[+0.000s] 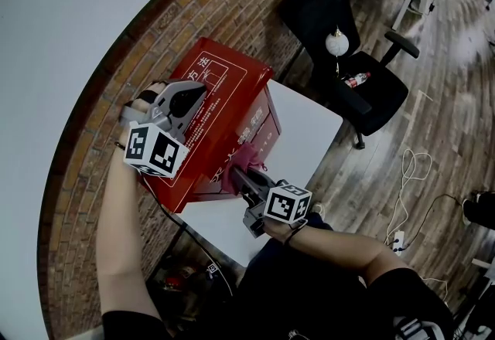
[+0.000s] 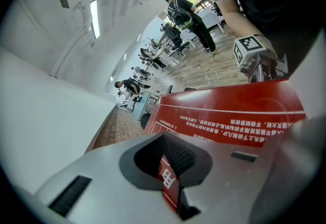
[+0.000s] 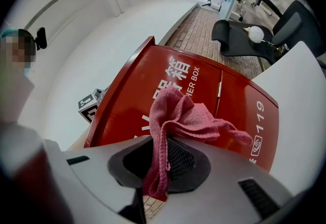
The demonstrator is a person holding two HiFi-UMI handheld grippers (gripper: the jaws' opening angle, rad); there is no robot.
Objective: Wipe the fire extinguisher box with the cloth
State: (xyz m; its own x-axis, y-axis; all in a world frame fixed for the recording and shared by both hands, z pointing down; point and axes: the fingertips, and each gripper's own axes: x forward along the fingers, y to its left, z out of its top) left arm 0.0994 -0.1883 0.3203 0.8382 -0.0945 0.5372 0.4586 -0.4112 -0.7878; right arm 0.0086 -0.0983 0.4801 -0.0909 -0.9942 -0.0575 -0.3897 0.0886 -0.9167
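Observation:
The red fire extinguisher box (image 1: 224,99) stands on a white table (image 1: 305,126) against a brick wall. My left gripper (image 1: 193,96) is at the box's top, its jaws shut over the edge of the red lid (image 2: 229,111), which runs between them in the left gripper view. My right gripper (image 1: 246,176) is shut on a pink cloth (image 1: 250,154) and holds it against the box's front face (image 3: 214,90). In the right gripper view the cloth (image 3: 183,113) bunches out of the jaws and lies over the white lettering. The left gripper view also shows the right gripper's marker cube (image 2: 250,50) past the lid.
A black office chair (image 1: 348,60) with a white ball and a bottle on it stands just beyond the table. The brick wall (image 1: 100,122) runs behind the box. Cables (image 1: 410,176) lie on the wooden floor at the right. People (image 2: 191,22) stand far off.

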